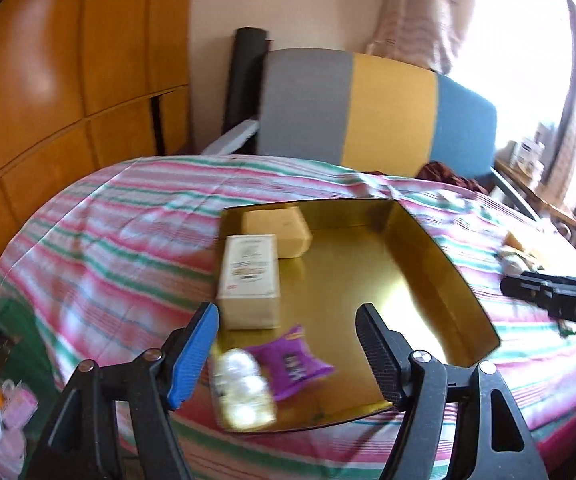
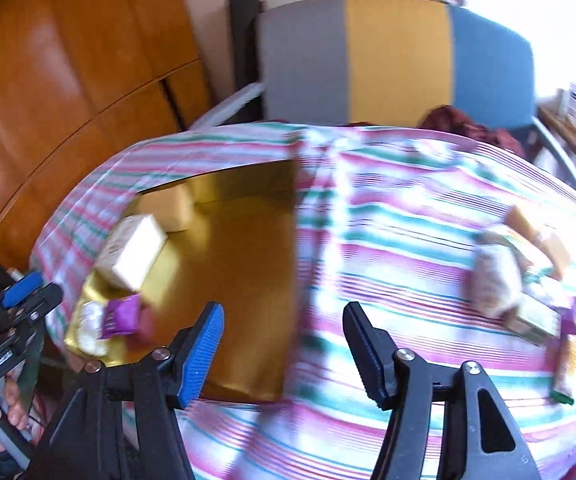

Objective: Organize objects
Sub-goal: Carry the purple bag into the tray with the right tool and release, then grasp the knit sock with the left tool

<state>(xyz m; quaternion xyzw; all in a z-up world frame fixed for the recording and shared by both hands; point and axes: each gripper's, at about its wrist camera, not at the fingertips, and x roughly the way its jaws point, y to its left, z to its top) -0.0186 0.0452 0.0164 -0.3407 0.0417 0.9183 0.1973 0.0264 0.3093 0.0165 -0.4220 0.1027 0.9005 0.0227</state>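
Several loose packets (image 2: 528,280) lie heaped on the striped bedspread (image 2: 368,240), up and right of the right gripper (image 2: 283,340), nearer than the left gripper (image 1: 288,344). Both stand open, empty. Gold tray (image 1: 448,280) holds four items; blur hides axes.

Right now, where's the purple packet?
The purple packet lies inside the gold tray at its near left corner in the left wrist view, beside the clear pack of white balls, just ahead of the white box.
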